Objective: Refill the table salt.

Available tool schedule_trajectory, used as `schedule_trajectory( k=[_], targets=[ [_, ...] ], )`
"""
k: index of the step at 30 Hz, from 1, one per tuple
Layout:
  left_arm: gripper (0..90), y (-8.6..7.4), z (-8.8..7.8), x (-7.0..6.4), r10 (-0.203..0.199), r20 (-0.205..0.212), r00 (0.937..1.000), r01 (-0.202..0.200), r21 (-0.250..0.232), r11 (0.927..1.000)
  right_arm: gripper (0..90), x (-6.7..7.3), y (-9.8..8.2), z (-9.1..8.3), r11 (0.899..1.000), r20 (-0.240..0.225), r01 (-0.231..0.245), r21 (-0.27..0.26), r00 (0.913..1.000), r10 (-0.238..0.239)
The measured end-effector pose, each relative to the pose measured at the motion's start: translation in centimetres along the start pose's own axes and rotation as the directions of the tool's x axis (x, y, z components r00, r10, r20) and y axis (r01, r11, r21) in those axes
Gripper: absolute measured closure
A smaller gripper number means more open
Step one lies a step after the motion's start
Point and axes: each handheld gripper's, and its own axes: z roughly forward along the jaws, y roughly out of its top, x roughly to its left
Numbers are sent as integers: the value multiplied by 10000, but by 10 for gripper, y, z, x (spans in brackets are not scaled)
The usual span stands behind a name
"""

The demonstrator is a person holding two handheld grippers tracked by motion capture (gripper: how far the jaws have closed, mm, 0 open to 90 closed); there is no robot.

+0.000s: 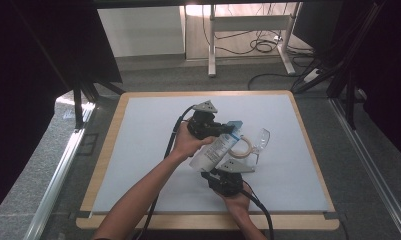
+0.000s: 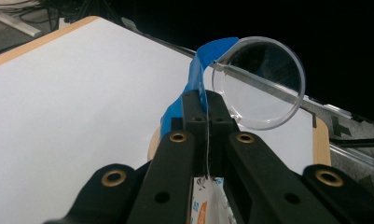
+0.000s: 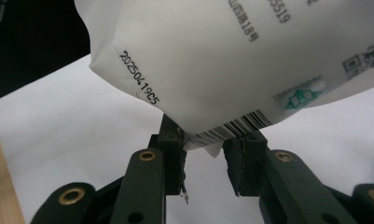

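Note:
A white printed pouch (image 1: pixel 214 150) with a blue top strip (image 1: pixel 234 124) hangs tilted above the white mat, between both hands. My left gripper (image 1: pixel 222 131) is shut on the pouch's thin top seam; in the left gripper view the jaws (image 2: pixel 207 100) pinch that seam just below the blue strip (image 2: pixel 194 88). My right gripper (image 1: pixel 227 170) sits under the pouch's lower end. In the right gripper view the pouch (image 3: pixel 231 56) bulges over the jaws, and its bottom edge dips into the gap of my right gripper (image 3: pixel 205 135), whose pads stand apart.
A clear stemmed glass (image 1: pixel 261 140) (image 2: pixel 259 84) lies on its side on the mat just right of the pouch, beside a beige tape ring (image 1: pixel 243 147). The white mat (image 1: pixel 148 150) covers a wood-edged table. Desk legs and cables stand on the floor beyond.

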Motion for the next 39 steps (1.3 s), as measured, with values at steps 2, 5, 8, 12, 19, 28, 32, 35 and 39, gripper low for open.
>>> schedule_trajectory(
  k=[2,5,8,12,19,28,32,35,39],
  targets=[
    [900,1,1,0,-1,50,10000,1,-18,10000,705,1,1,-1,10000,-42,-21,-54,10000,21],
    [900,2,2,0,9,42,10000,-9,-3,10000,706,1,3,-2,9999,-113,-55,-87,9999,54],
    [900,2,3,0,-16,59,10000,16,4,10000,707,3,4,-3,9999,-172,-54,-117,9998,52],
    [900,4,4,1,-16,102,9999,16,59,10000,709,5,6,-5,9998,-321,-61,-205,9995,55],
    [900,8,8,2,-31,175,9998,29,114,9999,710,7,9,-8,9991,-441,-229,-359,9988,213],
    [900,11,10,2,-21,196,9998,18,152,9999,711,5,11,-10,9986,-391,-296,-448,9988,278],
    [900,11,10,3,-11,204,9998,7,181,9998,711,6,11,-11,9987,-414,-297,-426,9988,280],
    [900,11,8,4,-25,221,9998,21,172,9999,712,5,11,-11,9988,-452,-252,-425,9987,232],
    [900,11,6,6,-45,217,9998,42,147,9999,714,5,11,-13,9987,-463,-222,-459,9987,201]
  ],
)
